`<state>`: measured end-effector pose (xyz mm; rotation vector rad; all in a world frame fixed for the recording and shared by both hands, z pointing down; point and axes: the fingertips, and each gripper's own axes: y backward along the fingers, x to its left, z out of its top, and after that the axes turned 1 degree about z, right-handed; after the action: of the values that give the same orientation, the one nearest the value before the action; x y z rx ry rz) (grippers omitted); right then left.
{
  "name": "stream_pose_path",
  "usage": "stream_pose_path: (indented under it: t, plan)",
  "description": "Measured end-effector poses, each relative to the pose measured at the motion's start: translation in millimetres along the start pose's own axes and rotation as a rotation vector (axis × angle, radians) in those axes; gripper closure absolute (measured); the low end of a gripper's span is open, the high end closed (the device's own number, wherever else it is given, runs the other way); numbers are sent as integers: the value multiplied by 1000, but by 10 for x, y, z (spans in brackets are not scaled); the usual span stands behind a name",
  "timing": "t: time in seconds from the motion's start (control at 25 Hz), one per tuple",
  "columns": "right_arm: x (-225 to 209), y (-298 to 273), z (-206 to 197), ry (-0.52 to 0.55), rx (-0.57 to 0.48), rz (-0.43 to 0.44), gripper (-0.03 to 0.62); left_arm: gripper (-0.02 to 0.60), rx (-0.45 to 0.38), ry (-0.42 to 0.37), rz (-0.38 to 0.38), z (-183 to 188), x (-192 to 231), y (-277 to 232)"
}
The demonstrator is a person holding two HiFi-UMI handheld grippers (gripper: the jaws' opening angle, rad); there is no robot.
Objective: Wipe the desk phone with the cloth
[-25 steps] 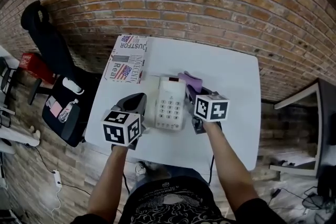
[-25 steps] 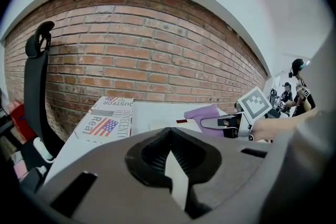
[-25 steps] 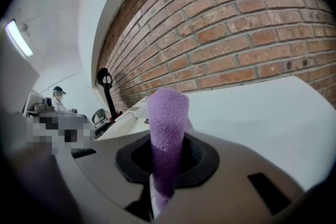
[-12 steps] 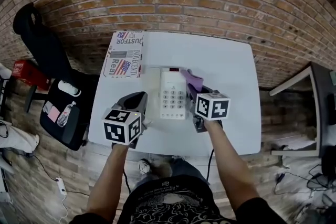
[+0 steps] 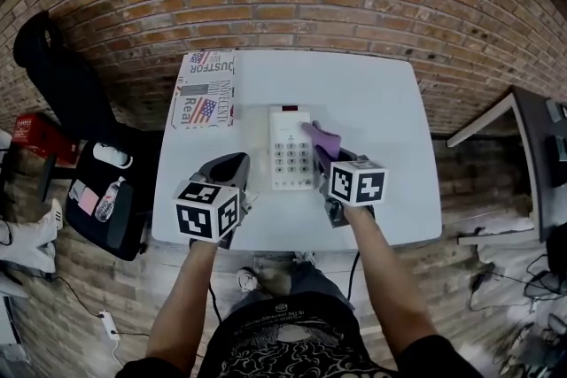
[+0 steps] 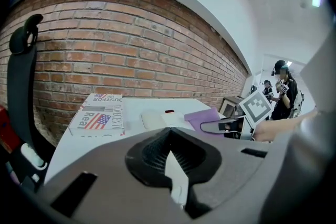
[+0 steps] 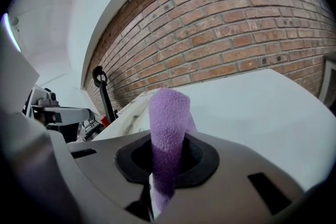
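right gripper [image 5: 322, 160] pinches purple cloth [image 7: 167, 123] beside desk phone [image 5: 291, 151]; left gripper [image 5: 232, 169] closed, empty

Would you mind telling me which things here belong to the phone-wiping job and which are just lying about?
Job: desk phone; purple cloth, gripped in the right claw; white table.
Lying about: flag-printed box; black chair; black bag with a bottle.

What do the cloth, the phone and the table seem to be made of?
Cloth: soft fibre, probably microfibre or fleece; its purple surface is fuzzy and matte, and it curls over above the tongs of the right gripper. Phone: hard plastic, by its smooth white shell and moulded keys. Table: core unclear; the top looks like smooth matte white laminate, without grain.
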<state>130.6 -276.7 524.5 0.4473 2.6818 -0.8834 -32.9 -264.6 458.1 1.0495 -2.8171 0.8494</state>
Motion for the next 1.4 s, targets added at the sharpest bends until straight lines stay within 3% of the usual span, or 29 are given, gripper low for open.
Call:
stream_pose_path:
  t: [0.8,1.4]
  plan:
    - [234,438,-483,-99,-45,-78,551,575,0,-61,-115,-176,-122,293]
    - [601,536,-755,-223,-117,-79,551,575,1,-91,-155,-353,-71,599]
